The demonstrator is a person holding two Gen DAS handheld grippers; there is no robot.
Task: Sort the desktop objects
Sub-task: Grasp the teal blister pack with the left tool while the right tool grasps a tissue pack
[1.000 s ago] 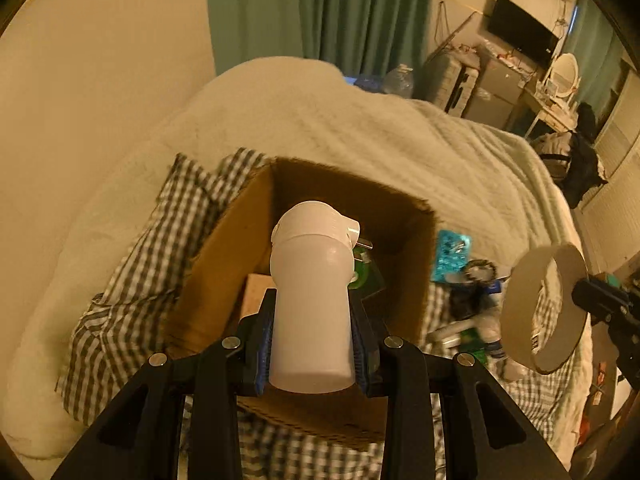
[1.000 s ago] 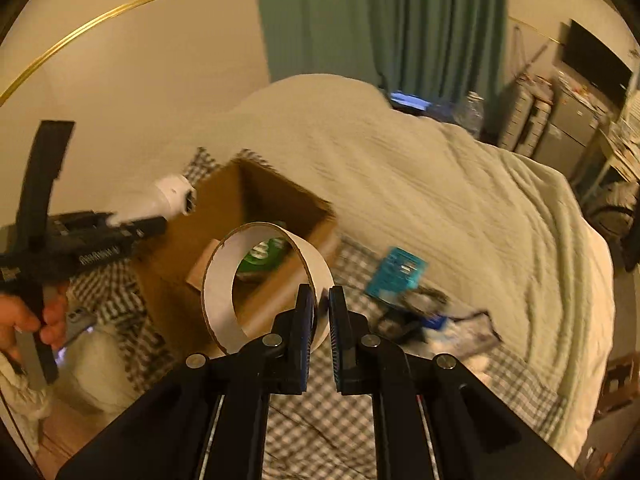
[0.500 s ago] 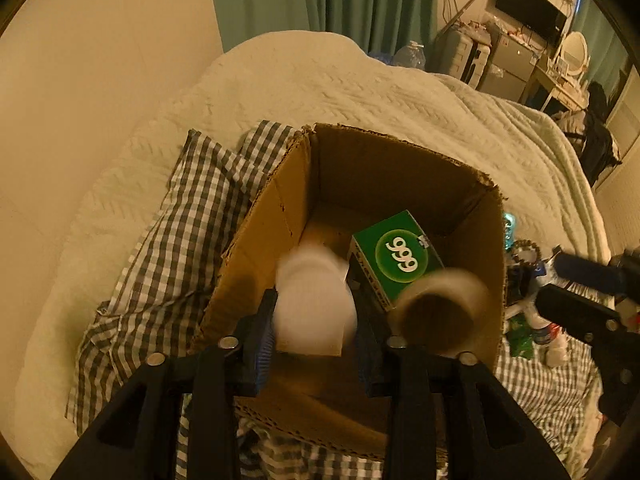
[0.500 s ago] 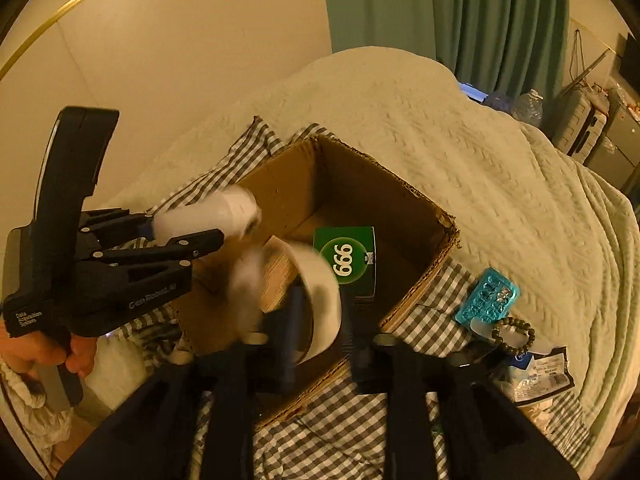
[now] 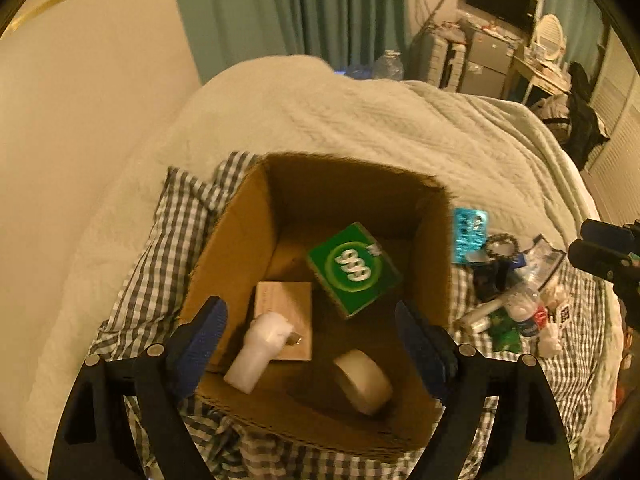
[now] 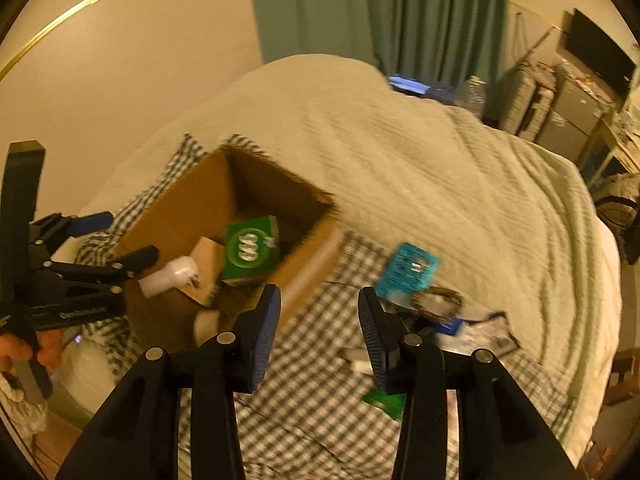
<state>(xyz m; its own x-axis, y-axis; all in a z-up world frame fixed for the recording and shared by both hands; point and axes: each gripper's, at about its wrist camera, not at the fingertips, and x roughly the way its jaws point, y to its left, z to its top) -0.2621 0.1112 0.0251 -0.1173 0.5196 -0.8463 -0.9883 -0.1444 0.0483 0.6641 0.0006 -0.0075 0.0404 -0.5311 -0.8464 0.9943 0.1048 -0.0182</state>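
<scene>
An open cardboard box (image 5: 240, 248) (image 6: 188, 208) sits on a checked cloth on the bed. Inside lie a white bottle (image 5: 258, 354) (image 6: 168, 278), a tape roll (image 5: 364, 376) (image 6: 206, 326), a green "999" box (image 5: 354, 268) (image 6: 250, 250) and a tan card (image 5: 286, 304). My left gripper (image 5: 310, 336) is open and empty above the box's near side. My right gripper (image 6: 318, 320) is open and empty over the cloth, right of the box.
Right of the box lies a pile of small items: a teal blister pack (image 5: 470, 232) (image 6: 410, 270), a bead bracelet (image 5: 502, 244) (image 6: 438, 300), a small bottle (image 5: 524, 308) and green packets (image 6: 384, 400). A pale quilt (image 5: 380, 120) covers the bed. Furniture stands at the far right.
Both grippers opened. The white bottle dropped from the left gripper and the tape roll from the right gripper, both into the box. The right gripper moved right, off the box.
</scene>
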